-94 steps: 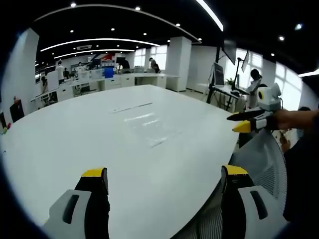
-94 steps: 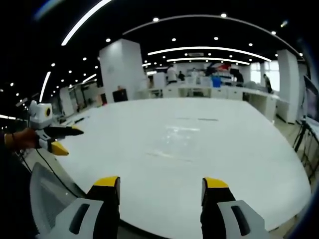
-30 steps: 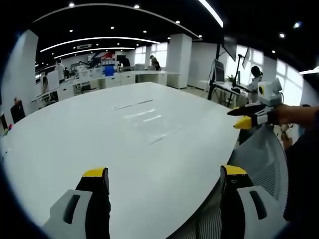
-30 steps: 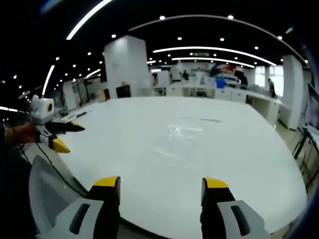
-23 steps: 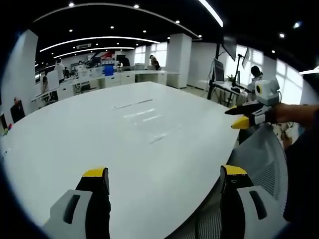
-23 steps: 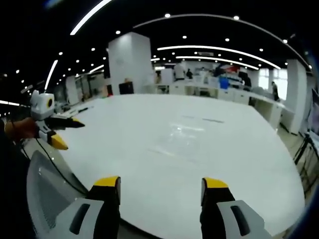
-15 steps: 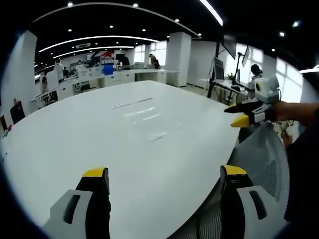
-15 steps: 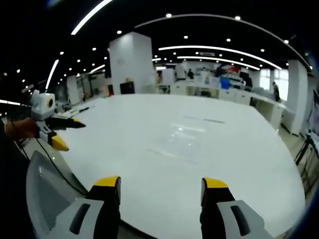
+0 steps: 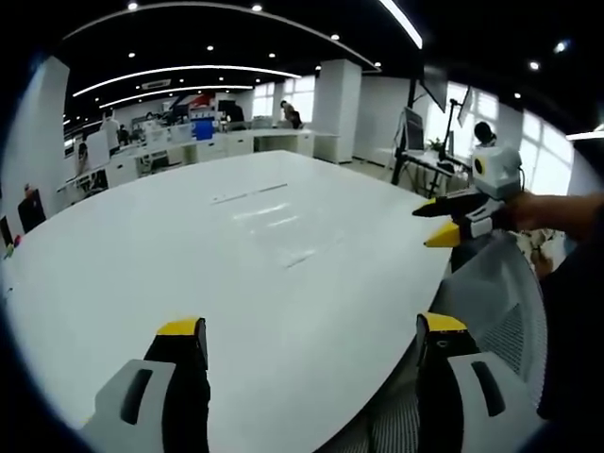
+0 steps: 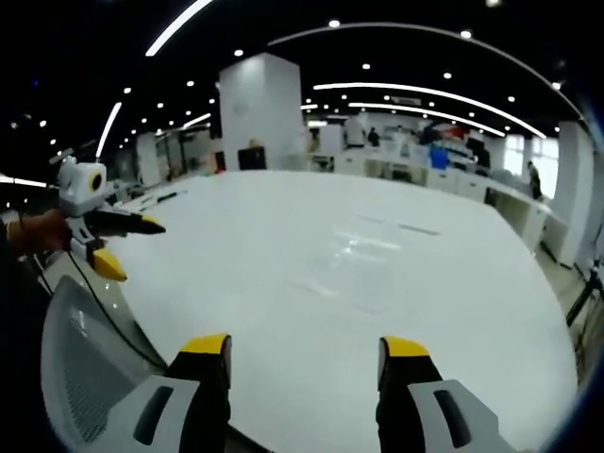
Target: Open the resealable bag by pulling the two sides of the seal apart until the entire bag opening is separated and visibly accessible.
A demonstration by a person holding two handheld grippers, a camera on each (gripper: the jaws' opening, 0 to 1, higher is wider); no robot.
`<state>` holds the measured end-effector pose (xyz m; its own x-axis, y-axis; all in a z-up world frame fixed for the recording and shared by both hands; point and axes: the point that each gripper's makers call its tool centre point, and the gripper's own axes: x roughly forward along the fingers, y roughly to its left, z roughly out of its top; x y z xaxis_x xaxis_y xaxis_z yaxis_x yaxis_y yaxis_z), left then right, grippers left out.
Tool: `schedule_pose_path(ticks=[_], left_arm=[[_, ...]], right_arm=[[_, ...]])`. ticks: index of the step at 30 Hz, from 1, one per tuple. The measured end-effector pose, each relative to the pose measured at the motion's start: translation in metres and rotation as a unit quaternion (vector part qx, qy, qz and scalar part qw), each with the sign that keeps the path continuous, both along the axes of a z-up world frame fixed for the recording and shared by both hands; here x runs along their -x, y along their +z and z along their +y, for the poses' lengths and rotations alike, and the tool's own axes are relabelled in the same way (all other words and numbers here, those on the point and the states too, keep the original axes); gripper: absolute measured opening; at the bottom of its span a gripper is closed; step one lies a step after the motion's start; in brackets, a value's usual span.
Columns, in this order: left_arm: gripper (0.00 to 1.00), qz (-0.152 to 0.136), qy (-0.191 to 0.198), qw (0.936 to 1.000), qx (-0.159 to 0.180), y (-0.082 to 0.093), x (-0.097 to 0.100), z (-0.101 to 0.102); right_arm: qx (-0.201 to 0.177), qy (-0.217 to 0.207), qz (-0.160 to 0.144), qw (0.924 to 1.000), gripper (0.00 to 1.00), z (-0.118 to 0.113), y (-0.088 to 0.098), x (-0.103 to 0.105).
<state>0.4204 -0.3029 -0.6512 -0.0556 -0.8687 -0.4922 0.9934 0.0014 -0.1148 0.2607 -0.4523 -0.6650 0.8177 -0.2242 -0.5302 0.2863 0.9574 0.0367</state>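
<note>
A clear, nearly see-through resealable bag [image 9: 274, 225] lies flat on the white table [image 9: 142, 274], well ahead of both grippers. Its seal strip shows as a thin line at its far end. In the right gripper view the bag [image 10: 351, 257] rests mid-table. My left gripper [image 9: 311, 326] is open with nothing between its yellow-tipped jaws, over the table's near edge. My right gripper [image 10: 305, 345] is likewise open and holds nothing. Each gripper appears in the other's view, held by a hand beside the table: the right gripper [image 9: 430, 225] and the left gripper [image 10: 140, 252].
A grey mesh chair back [image 9: 500, 311] stands between the grippers at the table's near edge, also seen as the chair back [image 10: 85, 359]. Office desks, monitors and people [image 9: 486, 142] stand beyond the table. A white column [image 10: 260, 113] rises at the far side.
The right gripper has drifted a little inward and lower over the table edge in the left gripper view, and the right view has swung slightly. The bag has not moved.
</note>
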Motion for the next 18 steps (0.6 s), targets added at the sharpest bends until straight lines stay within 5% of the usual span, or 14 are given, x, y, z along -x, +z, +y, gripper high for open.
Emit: schedule_pose_path(ticks=[18], left_arm=[[0.89, 0.008, 0.007, 0.9999, -0.002, -0.003, -0.002, 0.001]], right_arm=[[0.028, 0.065, 0.041, 0.9966, 0.56, -0.014, -0.018, -0.032]])
